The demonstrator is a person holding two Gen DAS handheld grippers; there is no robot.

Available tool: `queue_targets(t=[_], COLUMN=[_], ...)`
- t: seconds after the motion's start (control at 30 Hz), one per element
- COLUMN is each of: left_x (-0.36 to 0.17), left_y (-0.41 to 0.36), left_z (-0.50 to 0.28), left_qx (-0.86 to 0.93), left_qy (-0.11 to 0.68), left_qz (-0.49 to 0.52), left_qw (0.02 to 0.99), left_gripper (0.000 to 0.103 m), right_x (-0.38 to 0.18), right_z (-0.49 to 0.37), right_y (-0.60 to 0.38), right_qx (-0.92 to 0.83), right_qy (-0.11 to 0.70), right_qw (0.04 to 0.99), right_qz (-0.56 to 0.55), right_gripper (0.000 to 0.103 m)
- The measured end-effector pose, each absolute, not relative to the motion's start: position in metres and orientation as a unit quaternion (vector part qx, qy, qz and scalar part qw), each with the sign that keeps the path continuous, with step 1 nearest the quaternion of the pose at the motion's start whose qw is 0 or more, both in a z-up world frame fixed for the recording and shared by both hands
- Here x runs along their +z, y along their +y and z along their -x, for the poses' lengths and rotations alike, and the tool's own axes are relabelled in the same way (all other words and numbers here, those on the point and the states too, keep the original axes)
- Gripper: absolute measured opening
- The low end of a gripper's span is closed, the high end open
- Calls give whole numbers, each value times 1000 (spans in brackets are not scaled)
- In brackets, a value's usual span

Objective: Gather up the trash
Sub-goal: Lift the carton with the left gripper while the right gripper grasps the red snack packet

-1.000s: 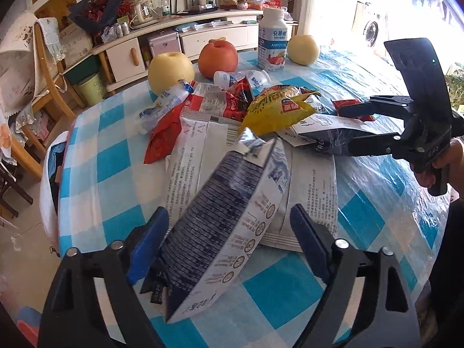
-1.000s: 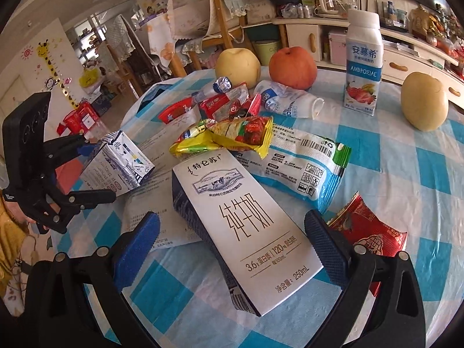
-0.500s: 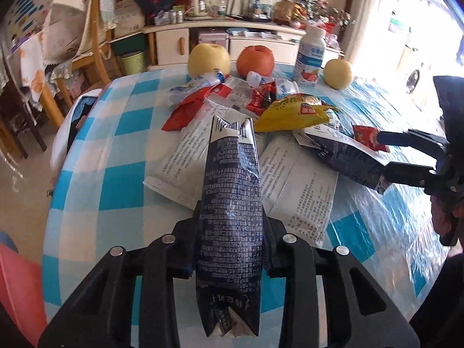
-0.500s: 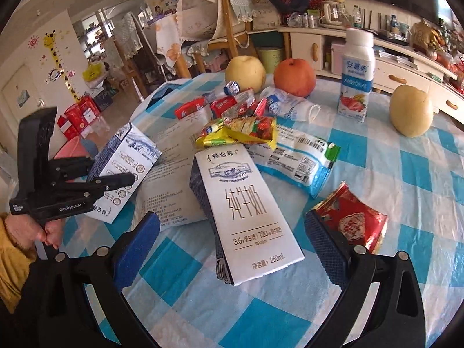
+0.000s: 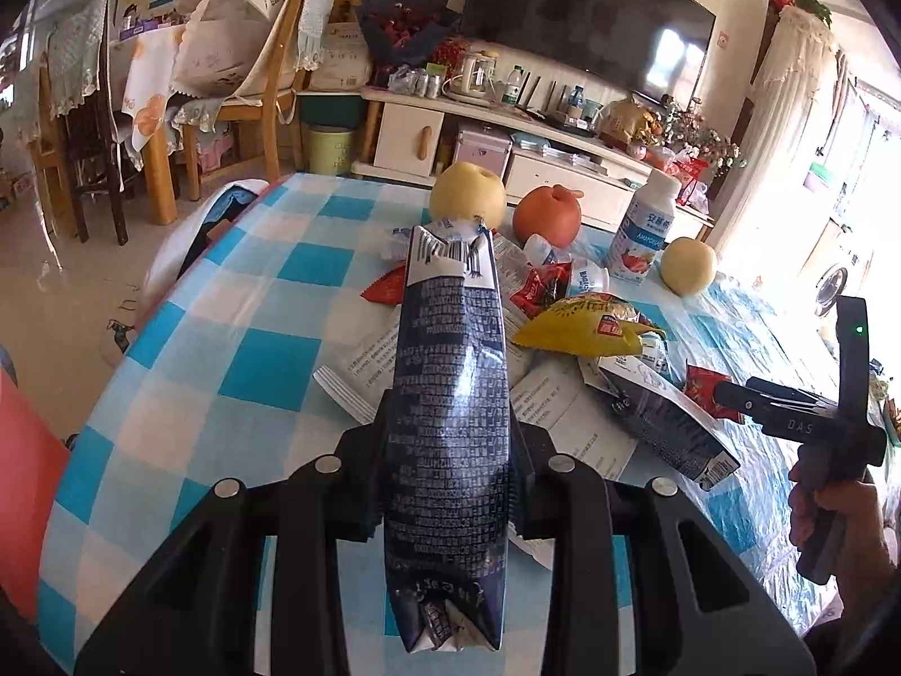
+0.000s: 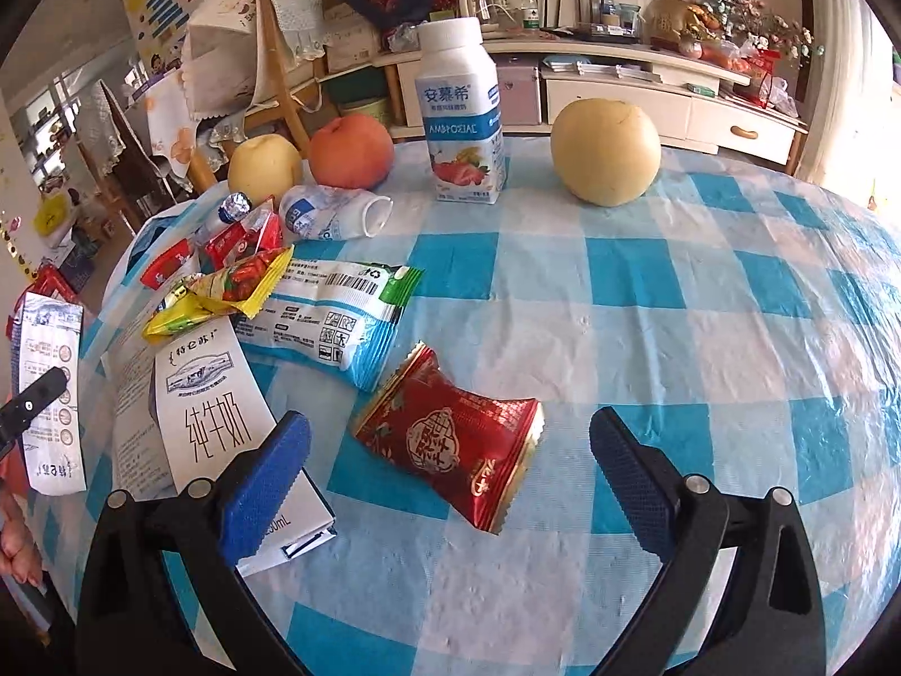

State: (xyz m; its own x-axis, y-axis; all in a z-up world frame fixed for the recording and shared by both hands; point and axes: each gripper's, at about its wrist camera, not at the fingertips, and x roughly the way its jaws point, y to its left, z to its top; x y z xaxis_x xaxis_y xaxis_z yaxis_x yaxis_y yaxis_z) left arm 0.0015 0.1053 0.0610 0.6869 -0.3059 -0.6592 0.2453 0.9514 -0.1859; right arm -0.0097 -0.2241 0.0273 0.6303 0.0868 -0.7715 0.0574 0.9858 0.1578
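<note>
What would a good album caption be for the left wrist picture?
Left tongs clamp a dark blue milk carton lifted above the checked tablecloth strewn with wrappers.

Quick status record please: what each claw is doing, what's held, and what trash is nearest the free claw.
left claw: shut on the dark milk carton, lifted off the checked tablecloth
right claw: open, holding nothing, over the table
nearest trash to right claw: red snack wrapper, lying between its fingers
beside it: white milk carton, flat on the table
not trash: upright yogurt bottle, pear
</note>
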Motion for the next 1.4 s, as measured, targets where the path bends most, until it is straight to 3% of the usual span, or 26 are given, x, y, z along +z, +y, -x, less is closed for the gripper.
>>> queue_targets(t=[0.07, 0.13, 0.37, 0.5, 0.83, 1.17, 1.4], left_x=[61, 62, 58, 54, 62, 81, 103], left_y=[109, 113, 118, 120, 131, 159, 197], left_z=[-2, -5, -11, -13, -10, -3, 3], left_qx=[-148, -151, -152, -158, -164, -160, -136], left_qy=[365, 366, 363, 366, 349, 319, 285], left_qz=[48, 64, 74, 79, 94, 122, 148], left_qw=[918, 916, 916, 914, 918, 926, 937], left_gripper=[34, 34, 34, 34, 34, 34, 34], right_x=[25, 20, 12, 13, 32, 74, 119], right_z=[6, 3, 3, 9, 36, 67, 73], right_y=[-215, -207, -215, -213, -212, -199, -137], right_qx=[-1, -6, -12, -10, -32, -64, -4], right_qy=[432, 437, 439, 431, 391, 334, 300], right_qw=[900, 898, 897, 900, 916, 936, 950], right_qz=[-60, -45, -55, -60, -82, -96, -84], right_gripper=[96, 74, 70, 52, 30, 26, 25])
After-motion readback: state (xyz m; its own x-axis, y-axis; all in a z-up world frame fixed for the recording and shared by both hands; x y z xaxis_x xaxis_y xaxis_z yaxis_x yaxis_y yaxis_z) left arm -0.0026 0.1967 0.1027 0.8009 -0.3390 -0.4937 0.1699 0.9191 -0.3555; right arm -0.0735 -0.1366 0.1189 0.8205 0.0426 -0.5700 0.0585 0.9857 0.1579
